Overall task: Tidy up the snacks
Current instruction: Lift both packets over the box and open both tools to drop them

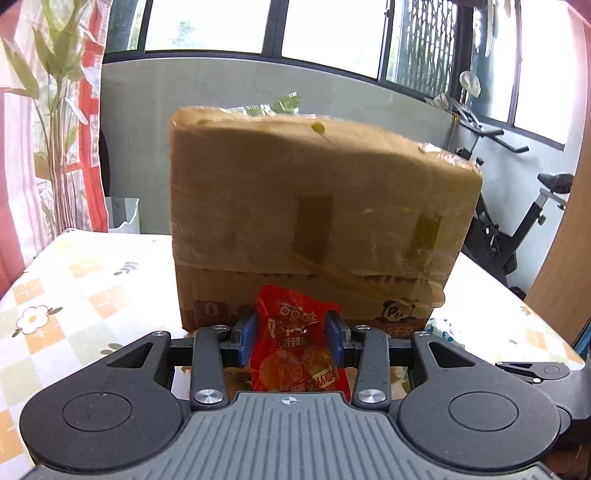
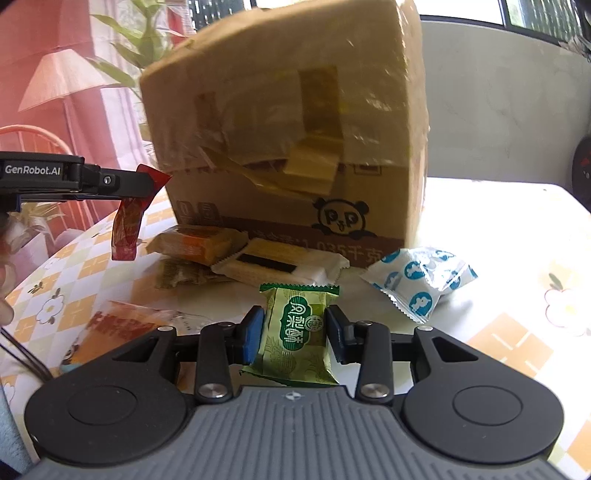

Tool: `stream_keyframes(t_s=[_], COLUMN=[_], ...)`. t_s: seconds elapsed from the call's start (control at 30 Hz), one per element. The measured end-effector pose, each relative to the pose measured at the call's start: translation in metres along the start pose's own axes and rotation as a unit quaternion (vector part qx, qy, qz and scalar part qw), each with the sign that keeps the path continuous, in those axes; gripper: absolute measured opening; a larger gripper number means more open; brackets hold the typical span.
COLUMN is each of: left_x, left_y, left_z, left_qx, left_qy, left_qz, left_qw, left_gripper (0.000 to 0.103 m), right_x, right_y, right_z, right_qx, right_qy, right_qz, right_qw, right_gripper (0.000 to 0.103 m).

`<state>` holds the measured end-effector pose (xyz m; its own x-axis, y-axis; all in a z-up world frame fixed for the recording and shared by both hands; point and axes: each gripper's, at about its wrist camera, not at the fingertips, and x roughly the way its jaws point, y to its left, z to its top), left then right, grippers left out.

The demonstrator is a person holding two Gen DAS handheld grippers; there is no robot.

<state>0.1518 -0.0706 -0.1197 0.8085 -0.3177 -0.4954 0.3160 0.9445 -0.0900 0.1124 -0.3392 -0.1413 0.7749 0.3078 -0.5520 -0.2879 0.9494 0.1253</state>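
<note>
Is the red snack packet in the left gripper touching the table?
Apart. The right wrist view shows the red packet hanging from the left gripper in the air, clear of the table.

daylight pours in from the windows (image 1: 332, 26) behind, blown out to white. the cardboard box (image 1: 314, 206) is backlit, its near face shaded and slightly blurred. glare washes the desk (image 2: 498, 206) on the right. fisheye bending curves the edges; corners vignette dark.
</note>
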Motion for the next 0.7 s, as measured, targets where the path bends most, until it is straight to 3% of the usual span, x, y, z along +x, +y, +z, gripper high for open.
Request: stream_keyframes(t_s=[0.23, 0.43, 0.6, 0.7], left_x=[-0.025, -0.026, -0.016, 0.007], left_y=[-0.004, -0.022, -0.037, -0.045], left_z=[0.031, 0.082, 0.125, 0.147], left_qx=[0.024, 0.039, 0.049, 0.059], left_qy=[-0.040, -0.090, -0.124, -0.113], left_qz=[-0.030, -0.060, -0.067, -0.069], left_qw=[0.9985, 0.9933, 0.9888, 0.9895], left_gripper=[0.041, 0.042, 0.042, 0.043], right_x=[-0.037, -0.066, -0.063, -0.050], right_y=[0.003, 0.000, -0.009, -0.011], right_z=[0.024, 0.091, 0.148, 0.172], right_qx=[0.001, -0.020, -0.029, -0.041], right_qy=[-0.046, -0.132, -0.181, -0.192], right_qz=[0.022, 0.033, 0.027, 0.015], right_qw=[0.999, 0.991, 0.983, 0.980], right_gripper=[0.039, 0.039, 0.039, 0.039])
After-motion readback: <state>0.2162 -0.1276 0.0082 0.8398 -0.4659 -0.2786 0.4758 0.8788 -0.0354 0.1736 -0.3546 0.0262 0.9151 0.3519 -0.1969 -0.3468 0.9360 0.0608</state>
